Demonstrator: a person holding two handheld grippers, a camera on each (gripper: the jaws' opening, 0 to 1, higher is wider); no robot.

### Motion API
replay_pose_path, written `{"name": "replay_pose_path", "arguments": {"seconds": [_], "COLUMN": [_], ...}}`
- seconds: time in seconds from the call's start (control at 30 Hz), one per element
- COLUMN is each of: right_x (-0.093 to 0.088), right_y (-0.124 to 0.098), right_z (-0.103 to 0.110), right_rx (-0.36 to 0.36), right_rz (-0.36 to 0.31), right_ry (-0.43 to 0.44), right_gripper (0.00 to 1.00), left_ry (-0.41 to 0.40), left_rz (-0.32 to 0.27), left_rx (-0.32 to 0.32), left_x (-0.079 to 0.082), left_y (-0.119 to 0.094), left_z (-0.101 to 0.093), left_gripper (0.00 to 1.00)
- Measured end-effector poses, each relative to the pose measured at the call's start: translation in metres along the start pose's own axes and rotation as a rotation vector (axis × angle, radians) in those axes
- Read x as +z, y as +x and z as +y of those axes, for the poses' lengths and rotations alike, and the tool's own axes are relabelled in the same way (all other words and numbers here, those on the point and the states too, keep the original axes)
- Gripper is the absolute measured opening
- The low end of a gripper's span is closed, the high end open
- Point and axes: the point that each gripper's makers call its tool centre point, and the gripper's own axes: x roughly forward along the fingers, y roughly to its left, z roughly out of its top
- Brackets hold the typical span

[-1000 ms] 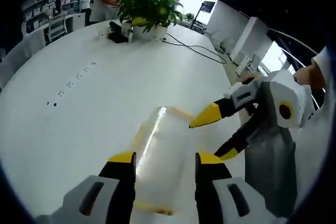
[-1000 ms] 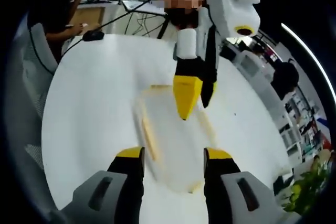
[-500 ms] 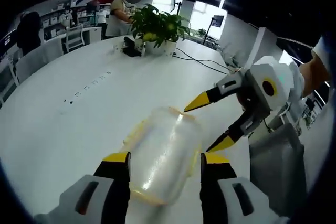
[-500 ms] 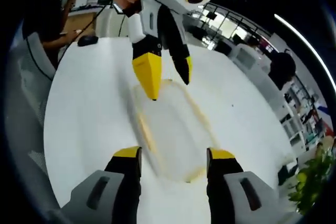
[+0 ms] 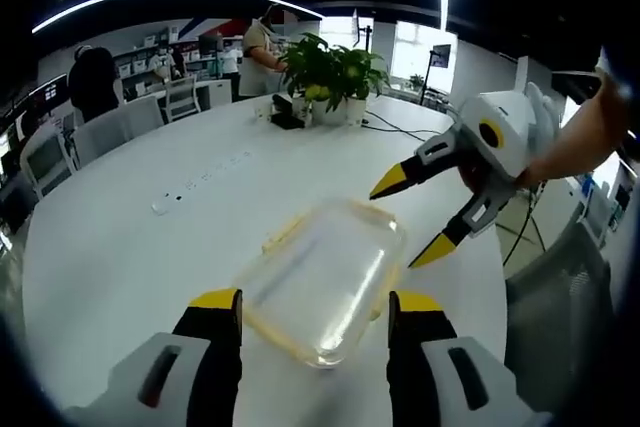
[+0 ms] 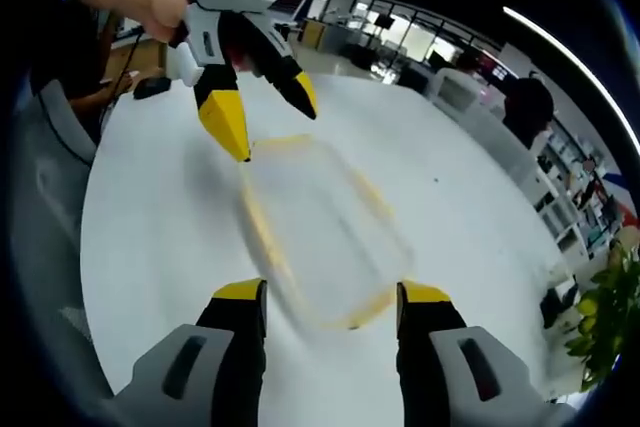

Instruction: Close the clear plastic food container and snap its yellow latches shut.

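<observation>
**Both claws backed off; box lies on worktop, untouched**

Clear box w/ yellow trim (image 5: 325,282) lies flat on the white worktop (image 5: 130,237), lid looks seated on top. Whether the latches are snapped can't be told; the yellow edges are blurred in the right gripper view.

Left claw (image 5: 315,307): jaws spread wide, nothing held, near end of box just ahead of its tips. Right claw (image 6: 330,299): same, jaws wide apart, empty, opp. end of box (image 6: 320,232) just ahead of it.

Change vs a sec ago: box was between the left jaws, tilted up off the worktop; now it's down flat and free. Right claw (image 5: 420,217), which was poking in close over the box, has pulled back to the far corner; likewise the left claw (image 6: 262,115) in the right gripper view now hangs off the far end, not over the middle.

Meaning, as a guess: lid placed, latching comes next.
</observation>
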Motion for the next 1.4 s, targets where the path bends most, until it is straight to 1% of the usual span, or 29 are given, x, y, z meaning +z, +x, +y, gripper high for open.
{"name": "replay_pose_path", "arguments": {"seconds": [0.1,0.2,0.23,0.33,0.43,0.53,0.63,0.77,0.93,1.07,1.17,1.3,1.4], "right_x": [-0.003,-0.007,-0.009,-0.014,-0.019,-0.024,-0.025,-0.026,-0.028,-0.030,-0.029,-0.029,-0.031], "right_y": [0.002,0.004,0.005,0.007,0.009,0.013,0.017,0.023,0.029,0.032,0.032,0.032,0.032], "right_z": [-0.002,-0.003,-0.004,-0.004,-0.002,0.000,0.003,0.006,0.004,0.002,0.003,0.002,0.002], "right_rx": [-0.001,-0.002,-0.005,-0.009,-0.002,-0.002,0.003,0.010,0.012,0.010,0.012,0.013,0.009], "right_rz": [0.000,0.002,0.002,0.004,0.006,0.009,0.005,0.006,0.013,0.020,0.012,0.010,0.017], "right_ry": [0.029,0.055,0.060,0.089,0.118,0.146,0.163,0.165,0.173,0.187,0.194,0.179,0.164], "right_gripper": [0.50,0.51,0.50,0.51,0.52,0.53,0.54,0.54,0.53,0.53,0.53,0.53,0.49], "left_ry": [-0.002,-0.016,-0.022,-0.029,0.000,0.004,-0.002,-0.002,-0.015,-0.026,-0.031,-0.036,-0.023], "left_rz": [-0.010,-0.002,0.003,0.010,0.036,0.039,0.035,0.039,0.033,0.033,0.027,0.025,0.022], "left_rx": [0.018,0.025,0.035,0.036,0.036,0.039,0.047,0.056,0.079,0.096,0.106,0.117,0.108], "left_x": [-0.006,-0.016,-0.020,-0.026,-0.036,-0.042,-0.045,-0.049,-0.051,-0.054,-0.054,-0.052,-0.051], "left_y": [0.000,0.003,0.004,0.007,0.011,0.015,0.018,0.023,0.026,0.028,0.029,0.029,0.030], "left_z": [0.001,0.000,0.001,0.000,-0.003,-0.002,-0.003,-0.002,0.002,0.005,0.007,0.010,0.009], "left_gripper": [0.57,0.58,0.60,0.63,0.63,0.62,0.62,0.61,0.58,0.57,0.56,0.56,0.53]}}
